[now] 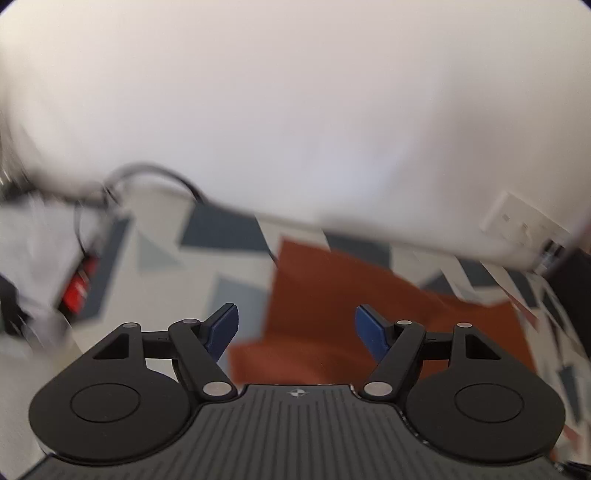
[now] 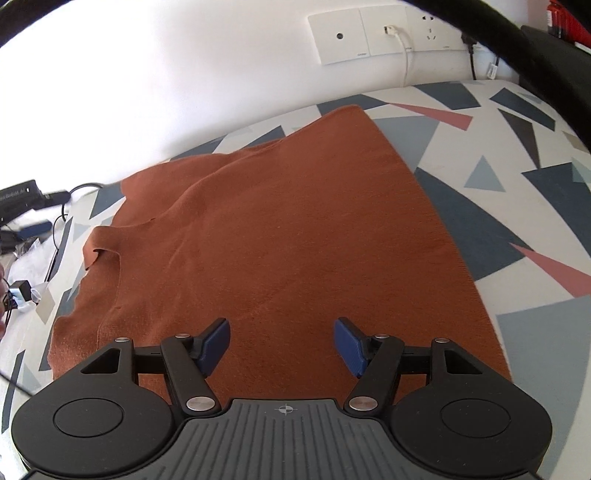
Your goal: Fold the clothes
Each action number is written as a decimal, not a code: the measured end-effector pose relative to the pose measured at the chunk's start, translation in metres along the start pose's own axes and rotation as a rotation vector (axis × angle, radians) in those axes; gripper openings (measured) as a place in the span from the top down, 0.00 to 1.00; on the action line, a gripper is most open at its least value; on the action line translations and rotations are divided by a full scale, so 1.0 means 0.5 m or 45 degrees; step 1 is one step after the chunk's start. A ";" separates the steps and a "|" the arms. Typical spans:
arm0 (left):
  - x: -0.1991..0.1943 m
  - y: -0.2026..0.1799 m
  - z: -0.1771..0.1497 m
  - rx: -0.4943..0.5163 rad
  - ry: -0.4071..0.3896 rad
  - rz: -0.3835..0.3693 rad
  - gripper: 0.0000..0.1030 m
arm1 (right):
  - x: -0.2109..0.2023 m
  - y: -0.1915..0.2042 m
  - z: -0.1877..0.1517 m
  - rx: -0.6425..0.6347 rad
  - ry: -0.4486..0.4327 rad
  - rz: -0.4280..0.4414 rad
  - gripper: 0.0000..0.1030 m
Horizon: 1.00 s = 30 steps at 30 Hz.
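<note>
The right gripper (image 2: 282, 341) sits at the bottom middle of its frame. Its two blue fingers (image 2: 214, 341) are spread wide apart. Nothing is between them. They hang just above the orange sweater (image 2: 280, 236) and I cannot tell if they touch it.

The orange sweater fills the middle of the right wrist view. It lies flat on a bed cover (image 2: 517, 192) with grey, dark blue and pink triangle shapes. Part of the sweater looks folded over: a long crease runs from the middle left up toward the top of it. A small flap of cloth curls up at the sweater's left edge.

A white wall (image 2: 166, 74) is at the top of the frame. White wall sockets (image 2: 369, 35) are at the upper right, with a white cable (image 2: 406, 59) plugged in and hanging down. At the left edge there are black boxes and wires (image 2: 26, 199), too jumbled to tell apart.

The left gripper (image 1: 297, 328) is at the bottom middle of its frame. Its blue fingers (image 1: 223, 326) are spread wide too, and they hold nothing. This picture is blurry. The orange sweater (image 1: 369, 306) shows past the fingers in the lower middle, lying on the same patterned bed cover (image 1: 170, 266). The white wall (image 1: 295, 110) fills the top half. A dark wire (image 1: 155, 173) loops at the middle left.
</note>
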<state>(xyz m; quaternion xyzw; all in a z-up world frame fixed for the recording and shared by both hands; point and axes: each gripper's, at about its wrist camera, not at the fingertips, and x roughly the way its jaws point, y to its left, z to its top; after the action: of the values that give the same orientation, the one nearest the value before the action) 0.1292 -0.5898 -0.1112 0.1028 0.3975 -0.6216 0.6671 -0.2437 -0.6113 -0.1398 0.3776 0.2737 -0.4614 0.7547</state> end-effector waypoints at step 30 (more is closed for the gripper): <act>0.025 -0.075 -0.034 0.307 -0.100 0.060 0.26 | 0.009 0.013 0.000 -0.037 0.015 -0.005 0.41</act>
<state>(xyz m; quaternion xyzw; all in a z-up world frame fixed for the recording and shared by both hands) 0.0873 -0.5961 -0.1172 0.1672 0.2909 -0.6526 0.6793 -0.2357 -0.6115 -0.1412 0.3686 0.2856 -0.4567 0.7576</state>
